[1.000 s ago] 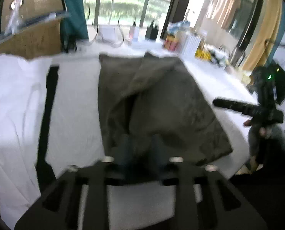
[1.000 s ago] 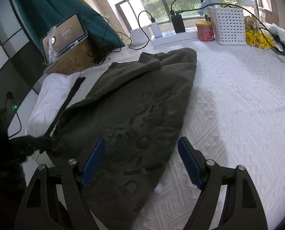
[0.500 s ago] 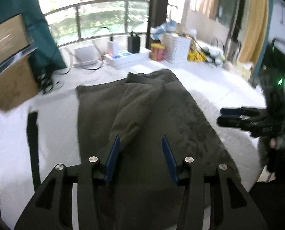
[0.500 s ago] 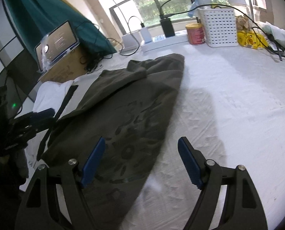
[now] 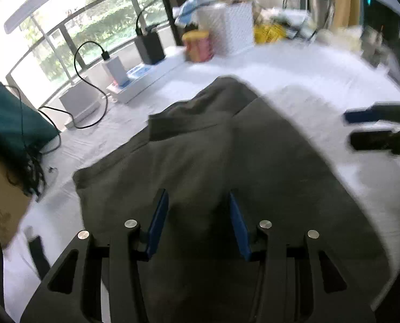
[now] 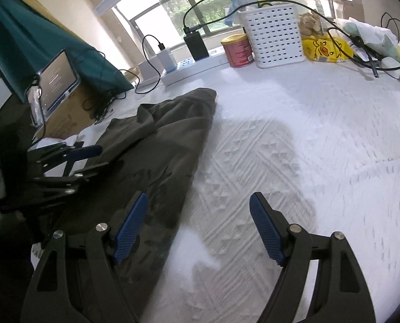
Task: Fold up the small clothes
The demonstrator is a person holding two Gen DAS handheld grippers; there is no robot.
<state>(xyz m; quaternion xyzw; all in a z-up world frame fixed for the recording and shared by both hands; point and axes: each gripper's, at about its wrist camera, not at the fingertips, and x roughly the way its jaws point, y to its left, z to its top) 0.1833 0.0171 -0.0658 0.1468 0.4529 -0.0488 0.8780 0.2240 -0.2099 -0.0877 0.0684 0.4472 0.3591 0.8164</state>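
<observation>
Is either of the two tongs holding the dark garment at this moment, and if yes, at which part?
Nothing is held. The left tongs and right tongs both stand open above the dark garment.

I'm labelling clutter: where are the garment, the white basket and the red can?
garment (image 6: 157, 156), right wrist view, its middle.
white basket (image 6: 274, 35), right wrist view, front wall.
red can (image 6: 237, 51), right wrist view, side.

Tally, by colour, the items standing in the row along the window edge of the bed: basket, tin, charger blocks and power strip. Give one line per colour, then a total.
White: 3, the basket, the small charger block and the power strip.
Red: 1, the tin.
Black: 1, the tall charger block.
Total: 5
</observation>
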